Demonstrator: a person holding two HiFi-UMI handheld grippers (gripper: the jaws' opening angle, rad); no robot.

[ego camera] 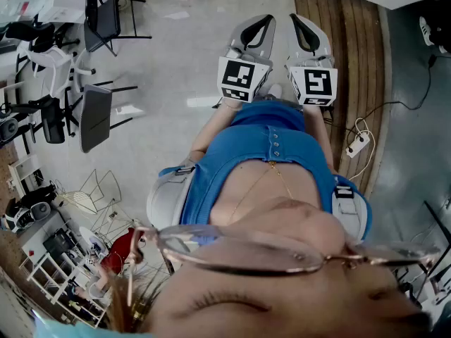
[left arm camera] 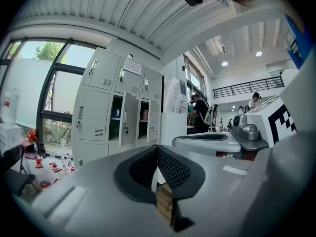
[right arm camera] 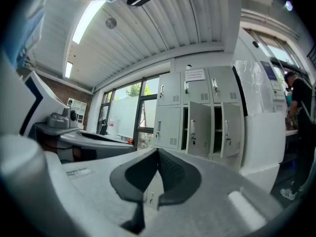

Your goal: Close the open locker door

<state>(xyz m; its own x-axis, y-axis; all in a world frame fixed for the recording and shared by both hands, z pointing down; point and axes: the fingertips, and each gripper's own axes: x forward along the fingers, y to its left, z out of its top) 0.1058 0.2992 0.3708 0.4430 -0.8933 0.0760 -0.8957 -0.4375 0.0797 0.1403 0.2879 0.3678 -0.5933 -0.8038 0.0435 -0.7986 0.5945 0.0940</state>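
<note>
The locker bank (right arm camera: 197, 112) stands well across the room by the windows, with two doors ajar: one open door (right arm camera: 200, 128) and a second door (right arm camera: 232, 128) just beside it. The task names only one, so the wrong one might get pushed. The left gripper (left arm camera: 158, 147) and the right gripper (right arm camera: 158, 151) are held level, side by side, jaws pressed together on nothing. A closed tip could skid off the door's edge, or the door could bounce back unlatched. The latches are too small to judge, and the head view misses the lockers entirely.
</note>
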